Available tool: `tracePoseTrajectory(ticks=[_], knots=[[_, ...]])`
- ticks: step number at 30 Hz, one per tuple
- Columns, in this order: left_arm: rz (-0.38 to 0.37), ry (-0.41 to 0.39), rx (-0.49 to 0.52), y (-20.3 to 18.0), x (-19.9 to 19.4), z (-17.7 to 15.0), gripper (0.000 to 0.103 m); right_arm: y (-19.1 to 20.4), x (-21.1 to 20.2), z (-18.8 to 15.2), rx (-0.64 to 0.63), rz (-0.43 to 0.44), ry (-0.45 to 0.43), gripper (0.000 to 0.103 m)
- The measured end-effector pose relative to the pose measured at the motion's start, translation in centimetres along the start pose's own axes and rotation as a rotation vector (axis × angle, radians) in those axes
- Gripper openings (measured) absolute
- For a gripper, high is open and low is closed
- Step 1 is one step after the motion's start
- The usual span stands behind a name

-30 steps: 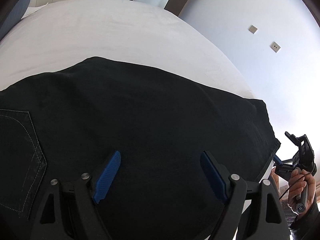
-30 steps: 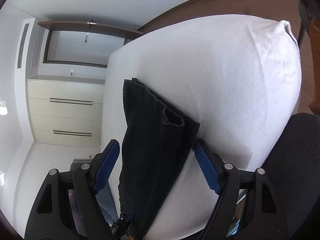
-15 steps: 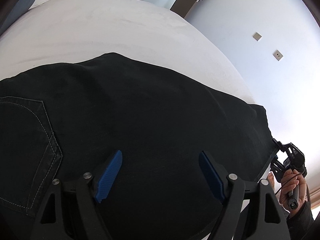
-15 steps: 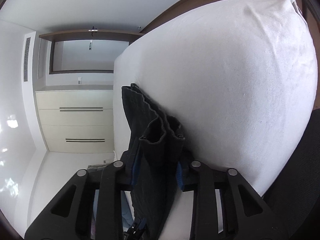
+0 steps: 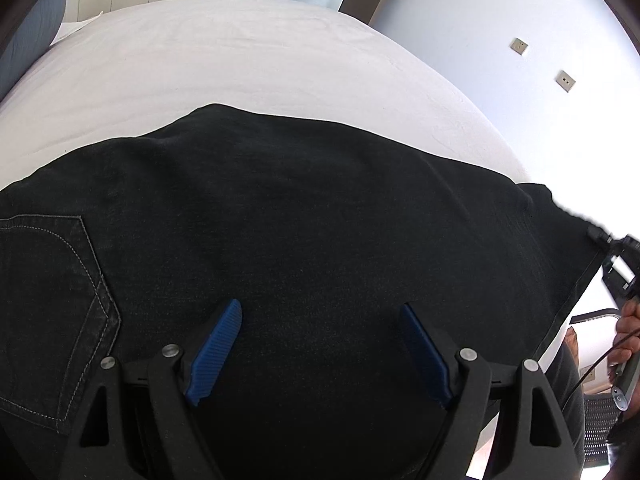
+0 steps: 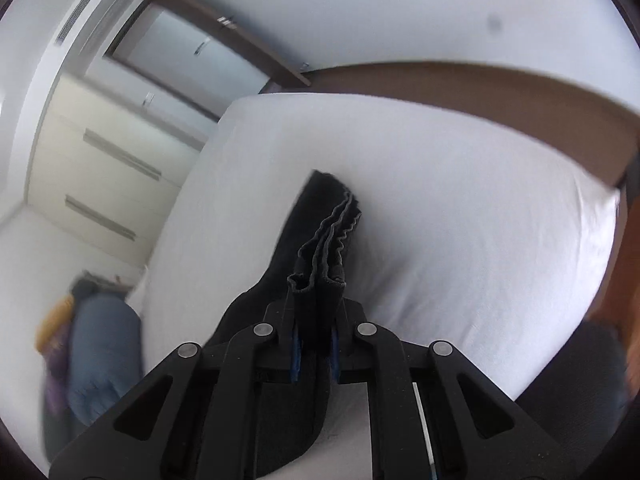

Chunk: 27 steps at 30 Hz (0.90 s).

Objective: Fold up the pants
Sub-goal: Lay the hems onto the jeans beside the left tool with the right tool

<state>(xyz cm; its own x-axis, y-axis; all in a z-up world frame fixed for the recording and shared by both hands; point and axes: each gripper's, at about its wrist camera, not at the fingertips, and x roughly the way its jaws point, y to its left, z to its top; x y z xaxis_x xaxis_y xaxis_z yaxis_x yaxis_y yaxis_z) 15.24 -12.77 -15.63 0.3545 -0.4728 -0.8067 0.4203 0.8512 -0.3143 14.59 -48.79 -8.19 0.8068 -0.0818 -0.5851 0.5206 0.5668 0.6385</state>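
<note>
From the left wrist camera, the left gripper [image 5: 320, 344] hangs over the black pants [image 5: 304, 232] with its blue pads [image 5: 214, 354] spread wide, nothing between them; whether the tips touch the cloth cannot be told. The pants lie flat across the near part of the white bed [image 5: 240, 56], a stitched back pocket [image 5: 48, 304] at the left. At the far right edge the leg end is lifted off the mattress, where the right gripper [image 5: 600, 236] grips it; a hand [image 5: 630, 332] holds that tool's handle. Two wall plates [image 5: 566, 80] sit on the pale wall beyond. No writing can be read here.

From the right wrist camera, the right gripper [image 6: 314, 346] has just been closing and now pinches the bunched leg hems [image 6: 320, 280] of the pants [image 6: 316, 220], its pads pressed against the dark cloth on both sides. The hem stands up between the fingers, and the rest of the fabric trails away over the bed [image 6: 460, 220]. A wooden headboard [image 6: 480, 92] and cream drawers [image 6: 104, 168] show behind, blurred. No label or brand is legible.
</note>
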Motion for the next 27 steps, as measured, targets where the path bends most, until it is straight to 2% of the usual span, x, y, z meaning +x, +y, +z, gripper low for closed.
tracePoseTrajectory(ticks=[2,4,6,8,12,16,19,21,25,27], knots=[[-0.008,-0.004,-0.008,0.2,-0.1,-0.1,0.082,6.6,0.0,-1.5,-0.311,-0.047,-0.008,0.009],[-0.016,-0.006,-0.016,0.4,0.0,-0.1,0.082,12.4,0.9,-5.2,-0.624,-0.083,0.024,0.009],[-0.027,-0.01,-0.028,0.7,0.0,0.0,0.082,16.1,2.7,-10.1,-0.899,-0.158,0.065,0.009],[-0.036,-0.011,-0.034,1.0,0.0,0.0,0.082,17.7,5.0,-14.3,-1.058,-0.2,0.124,0.009],[-0.045,-0.009,-0.036,1.4,-0.1,0.0,0.082,17.7,8.4,-18.3,-1.12,-0.246,0.217,0.009],[-0.047,-0.008,-0.049,1.8,-0.3,0.1,0.083,17.7,9.6,-19.5,-1.173,-0.266,0.216,0.009],[-0.055,0.003,-0.086,1.8,-0.7,0.8,0.089,17.7,9.4,-20.7,-1.197,-0.273,0.197,0.009],[-0.083,0.012,-0.132,1.9,-1.0,1.4,0.095,17.3,10.1,-20.8,-1.207,-0.275,0.182,0.009],[-0.184,0.049,-0.206,1.3,-0.5,2.8,0.095,16.4,10.8,-21.1,-1.235,-0.272,0.147,0.009],[-0.221,0.065,-0.223,0.4,0.0,3.5,0.096,15.7,9.8,-21.5,-1.251,-0.272,0.124,0.009]])
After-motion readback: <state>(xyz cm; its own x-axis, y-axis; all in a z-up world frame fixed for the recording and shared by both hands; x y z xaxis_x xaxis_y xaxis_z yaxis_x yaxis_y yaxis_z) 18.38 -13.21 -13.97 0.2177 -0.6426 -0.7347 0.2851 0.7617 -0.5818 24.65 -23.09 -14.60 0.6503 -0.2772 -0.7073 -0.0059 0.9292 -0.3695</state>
